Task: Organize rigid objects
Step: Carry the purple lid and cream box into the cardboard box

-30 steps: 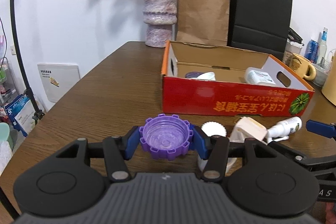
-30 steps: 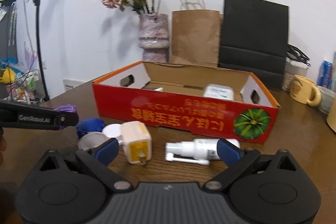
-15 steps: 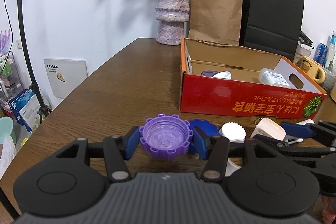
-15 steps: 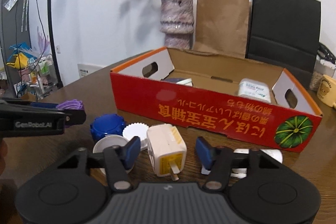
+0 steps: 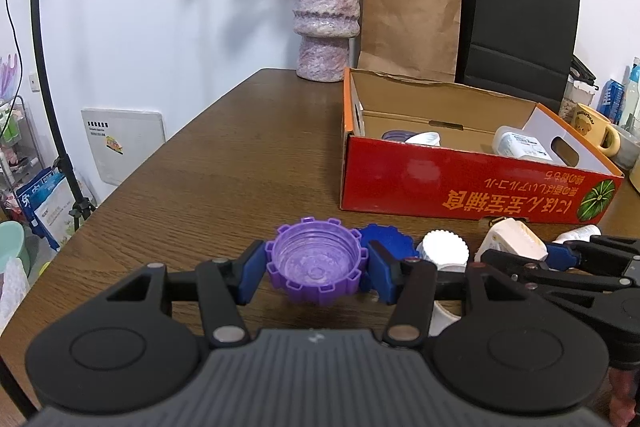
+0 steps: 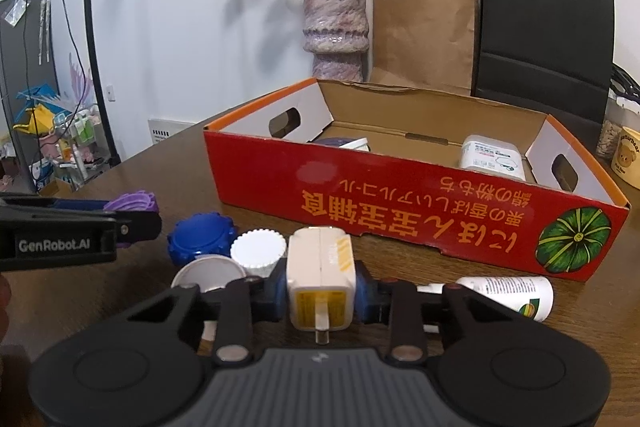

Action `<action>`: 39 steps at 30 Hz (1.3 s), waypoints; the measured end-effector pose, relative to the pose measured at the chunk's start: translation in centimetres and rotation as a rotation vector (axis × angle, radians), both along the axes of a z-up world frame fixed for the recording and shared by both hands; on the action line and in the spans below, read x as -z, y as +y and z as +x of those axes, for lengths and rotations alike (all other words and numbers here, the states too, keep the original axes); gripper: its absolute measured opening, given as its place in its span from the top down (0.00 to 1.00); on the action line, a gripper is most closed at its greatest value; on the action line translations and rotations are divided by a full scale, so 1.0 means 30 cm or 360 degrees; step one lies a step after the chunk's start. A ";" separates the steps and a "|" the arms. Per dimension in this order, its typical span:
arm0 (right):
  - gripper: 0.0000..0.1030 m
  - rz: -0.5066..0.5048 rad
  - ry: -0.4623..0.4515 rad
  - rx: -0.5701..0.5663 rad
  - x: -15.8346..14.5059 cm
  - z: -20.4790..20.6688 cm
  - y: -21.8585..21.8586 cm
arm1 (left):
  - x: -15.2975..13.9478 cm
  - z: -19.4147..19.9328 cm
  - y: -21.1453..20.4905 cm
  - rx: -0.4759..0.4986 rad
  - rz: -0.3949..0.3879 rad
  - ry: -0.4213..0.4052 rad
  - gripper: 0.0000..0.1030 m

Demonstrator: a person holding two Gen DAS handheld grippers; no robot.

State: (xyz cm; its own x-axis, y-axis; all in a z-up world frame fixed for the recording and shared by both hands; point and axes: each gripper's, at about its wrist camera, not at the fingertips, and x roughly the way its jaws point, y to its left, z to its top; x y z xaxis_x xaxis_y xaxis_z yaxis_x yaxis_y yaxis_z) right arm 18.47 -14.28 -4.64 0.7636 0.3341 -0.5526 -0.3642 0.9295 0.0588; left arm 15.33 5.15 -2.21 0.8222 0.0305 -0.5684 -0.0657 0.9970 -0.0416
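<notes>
Wooden table (image 5: 224, 163) | left tongs (image 5: 316, 265) clamp purple cap (image 5: 316, 261) | right tongs (image 6: 321, 293) clamp white plug (image 6: 321, 279)

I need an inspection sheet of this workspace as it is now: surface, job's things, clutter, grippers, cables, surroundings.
Surface: brown wooden table, no spills seen.
Job's things: red cardboard box holding a white bottle; blue cap, white ridged cap and spray bottle lying on the table.
Clutter: yellow mug beside the box.
Grippers: left gripper shut on the purple cap; right gripper shut on the white plug adapter.
Cables: thin black cable along the wall.
Surroundings: vase of dried flowers, brown paper bag, black paper bag.
</notes>
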 end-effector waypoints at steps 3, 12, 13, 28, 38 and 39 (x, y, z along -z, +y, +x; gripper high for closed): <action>0.70 0.0009 -0.0016 -0.0001 -0.006 -0.007 -0.005 | -0.005 -0.001 -0.001 -0.0010 0.0003 0.0000 0.46; 0.70 0.0019 -0.0103 -0.0006 -0.046 -0.038 -0.016 | -0.033 -0.002 -0.023 -0.0010 0.0002 -0.0012 0.46; 0.70 0.0023 -0.0110 -0.0005 -0.051 -0.040 -0.020 | -0.037 -0.002 -0.028 -0.0006 0.0003 -0.0015 0.46; 0.70 0.0067 -0.0208 0.0059 -0.117 -0.041 -0.107 | -0.115 0.020 -0.150 0.0062 0.0031 -0.0080 0.46; 0.70 0.0083 -0.0262 0.0103 -0.155 -0.021 -0.158 | -0.173 0.075 -0.228 0.0101 0.0043 -0.0138 0.46; 0.70 0.0084 -0.0268 0.0105 -0.158 -0.019 -0.162 | -0.178 0.083 -0.235 0.0104 0.0043 -0.0144 0.46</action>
State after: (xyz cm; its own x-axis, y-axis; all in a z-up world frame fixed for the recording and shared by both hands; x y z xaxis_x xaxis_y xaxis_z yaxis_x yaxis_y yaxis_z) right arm 17.90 -19.13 0.11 0.8650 0.3053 -0.3983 -0.3110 0.9490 0.0518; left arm 17.82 -1.91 3.15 0.8707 -0.0107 -0.4917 0.0024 0.9998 -0.0175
